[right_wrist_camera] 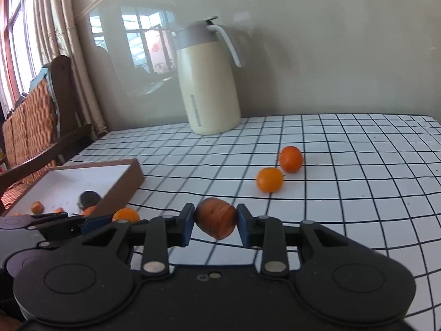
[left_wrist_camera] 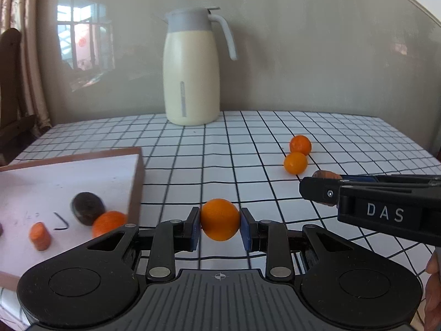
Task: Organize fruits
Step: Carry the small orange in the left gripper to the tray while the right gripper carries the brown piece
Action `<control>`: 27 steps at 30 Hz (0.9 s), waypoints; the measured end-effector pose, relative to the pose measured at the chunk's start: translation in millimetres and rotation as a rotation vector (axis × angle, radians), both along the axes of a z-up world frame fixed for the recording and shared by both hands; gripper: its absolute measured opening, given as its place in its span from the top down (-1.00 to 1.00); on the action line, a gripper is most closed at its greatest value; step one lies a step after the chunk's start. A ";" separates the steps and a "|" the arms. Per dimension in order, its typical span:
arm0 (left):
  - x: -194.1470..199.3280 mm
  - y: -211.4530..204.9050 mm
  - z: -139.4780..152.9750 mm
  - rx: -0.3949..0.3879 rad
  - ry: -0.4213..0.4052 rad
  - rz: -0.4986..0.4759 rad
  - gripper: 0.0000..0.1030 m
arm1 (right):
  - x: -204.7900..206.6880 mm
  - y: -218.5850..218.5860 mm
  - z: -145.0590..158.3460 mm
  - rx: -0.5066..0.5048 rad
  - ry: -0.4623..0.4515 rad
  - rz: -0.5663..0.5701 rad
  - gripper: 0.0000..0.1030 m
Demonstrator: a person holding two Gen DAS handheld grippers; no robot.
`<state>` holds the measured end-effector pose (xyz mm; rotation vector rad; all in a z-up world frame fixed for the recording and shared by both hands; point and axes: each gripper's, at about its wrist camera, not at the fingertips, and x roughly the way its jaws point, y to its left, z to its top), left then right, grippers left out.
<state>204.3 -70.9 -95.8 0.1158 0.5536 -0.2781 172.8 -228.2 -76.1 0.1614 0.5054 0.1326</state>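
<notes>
left claw [left_wrist_camera: 220, 219] gripping orange [left_wrist_camera: 220, 219] | right claw [right_wrist_camera: 215, 218] gripping brown fruit [right_wrist_camera: 215, 218] | tray [left_wrist_camera: 135, 190] sits left, left claw's closer

The tray [left_wrist_camera: 136, 182] runs off the left wrist picture's left edge, its contents blurred. The left gripper [right_wrist_camera: 82, 224] partly hides an orange [right_wrist_camera: 126, 215] in the right wrist view.

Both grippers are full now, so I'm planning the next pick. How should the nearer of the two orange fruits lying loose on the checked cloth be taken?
Grip the nearer orange fruit across its middle, coming from above and the front. It is small and round, and the other fruit sits close behind it to the right, so put the fingers on its left and right flanks, which look clear.
</notes>
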 end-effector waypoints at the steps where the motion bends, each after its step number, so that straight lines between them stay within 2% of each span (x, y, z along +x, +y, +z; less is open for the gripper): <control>1: -2.0 3.4 2.1 -0.003 -0.005 0.005 0.41 | -1.0 3.8 2.1 -0.001 -0.008 0.009 0.53; 14: -20.7 70.2 27.7 -0.055 -0.076 0.118 0.41 | -4.0 58.2 17.3 0.003 -0.088 0.130 0.53; 27: -27.9 131.4 33.1 -0.076 -0.116 0.257 0.41 | -3.8 111.9 28.2 0.008 -0.186 0.221 0.53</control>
